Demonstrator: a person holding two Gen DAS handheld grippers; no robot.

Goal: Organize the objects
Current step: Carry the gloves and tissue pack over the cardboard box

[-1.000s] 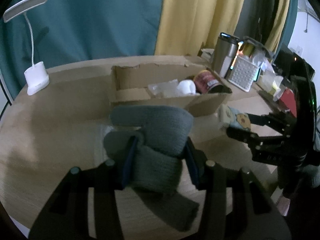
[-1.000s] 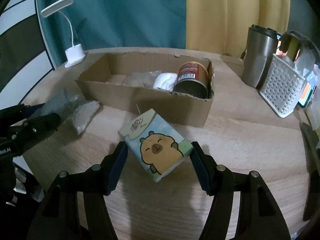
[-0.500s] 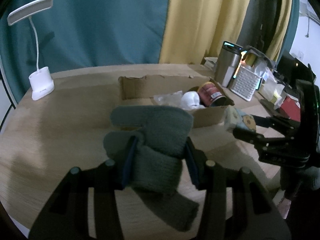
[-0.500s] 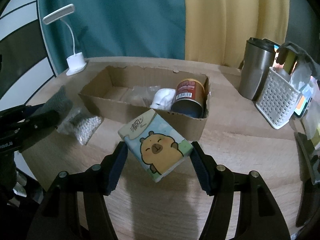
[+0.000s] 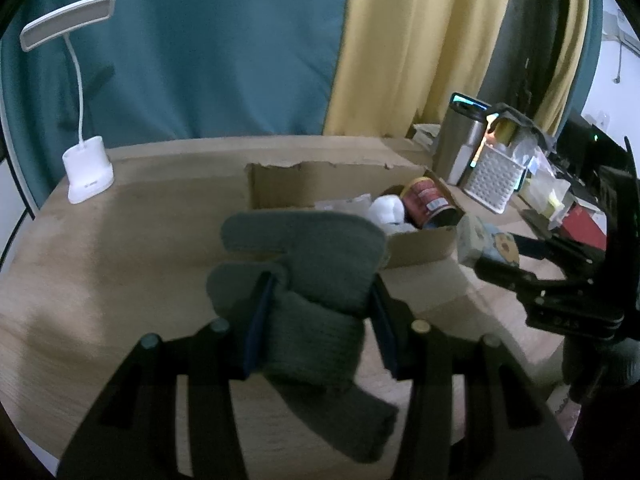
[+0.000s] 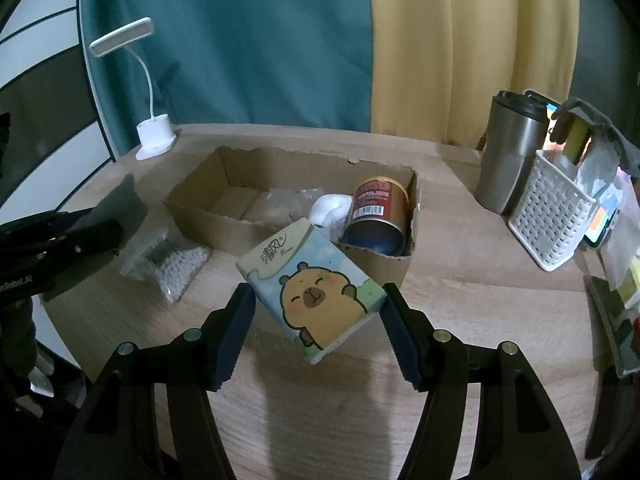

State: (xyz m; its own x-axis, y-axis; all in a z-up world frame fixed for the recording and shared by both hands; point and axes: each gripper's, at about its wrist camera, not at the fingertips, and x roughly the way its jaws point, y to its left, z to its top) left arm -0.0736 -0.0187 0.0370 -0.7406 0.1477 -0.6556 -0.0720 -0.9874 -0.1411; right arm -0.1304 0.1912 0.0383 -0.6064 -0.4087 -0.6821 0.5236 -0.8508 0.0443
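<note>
lying left of box [image 6: 280, 216]: bead bag [image 6: 170, 260]

Dim, bluish light in both views, soft shadows on the table [image 6: 460, 292], fisheye bending and blackening the edges, slightly soft focus.

On my left feed I see the glove [image 5: 316, 280] as coarse knitted grey cloth, matt and fuzzy. The tissue pack [image 6: 312, 284] looks like smooth, slightly glossy printed wrap. The counter [image 6: 460, 304] is pale matt wood grain. The box [image 6: 224, 220] is raw brown cardboard with torn edges; the can [image 6: 376, 216] in it has a glossy label. The tumbler [image 6: 508, 156] is brushed metal, the basket [image 6: 548, 216] white perforated plastic.
</note>
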